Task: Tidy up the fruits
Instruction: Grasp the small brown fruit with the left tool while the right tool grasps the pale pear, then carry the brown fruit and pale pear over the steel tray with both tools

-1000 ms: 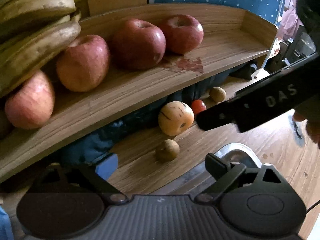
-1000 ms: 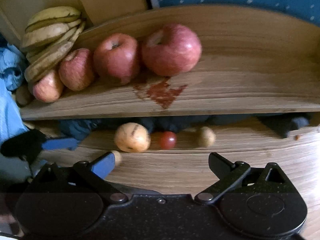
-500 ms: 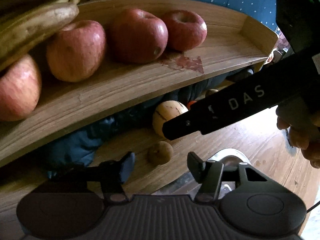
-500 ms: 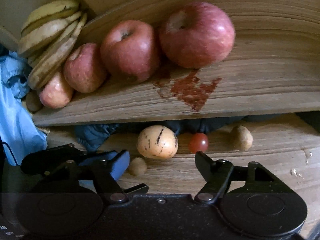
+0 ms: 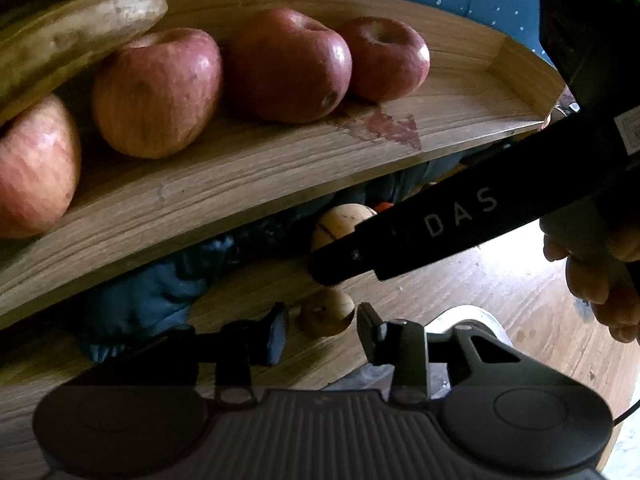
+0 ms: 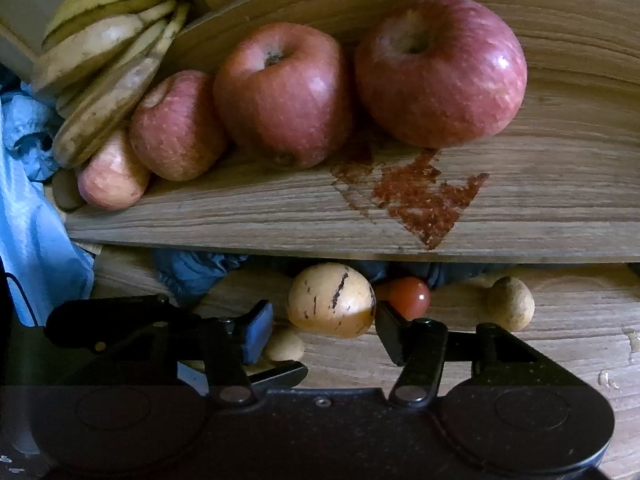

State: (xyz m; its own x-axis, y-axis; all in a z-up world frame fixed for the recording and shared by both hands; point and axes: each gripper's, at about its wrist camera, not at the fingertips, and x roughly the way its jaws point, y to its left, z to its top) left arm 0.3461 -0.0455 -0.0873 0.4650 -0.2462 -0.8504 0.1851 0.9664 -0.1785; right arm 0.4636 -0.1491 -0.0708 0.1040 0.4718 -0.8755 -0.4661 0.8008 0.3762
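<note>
Both my grippers have just been closing: the left gripper (image 5: pixel 322 326) now brackets the small brown fruit (image 5: pixel 327 317) on the tabletop (image 5: pixel 500 292), the right gripper (image 6: pixel 320 322) the yellow streaked fruit (image 6: pixel 331 300), and I judge neither is pinched yet. Only the right view shows the cherry tomato (image 6: pixel 410 298) whole and a second brown fruit (image 6: pixel 511 303); the left shows the hand (image 5: pixel 600 280) holding the right gripper.

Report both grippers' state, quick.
Left gripper: open, fingers just closing around the small brown fruit, not gripping.
Right gripper: open, fingers just closing around the yellow fruit.
</note>
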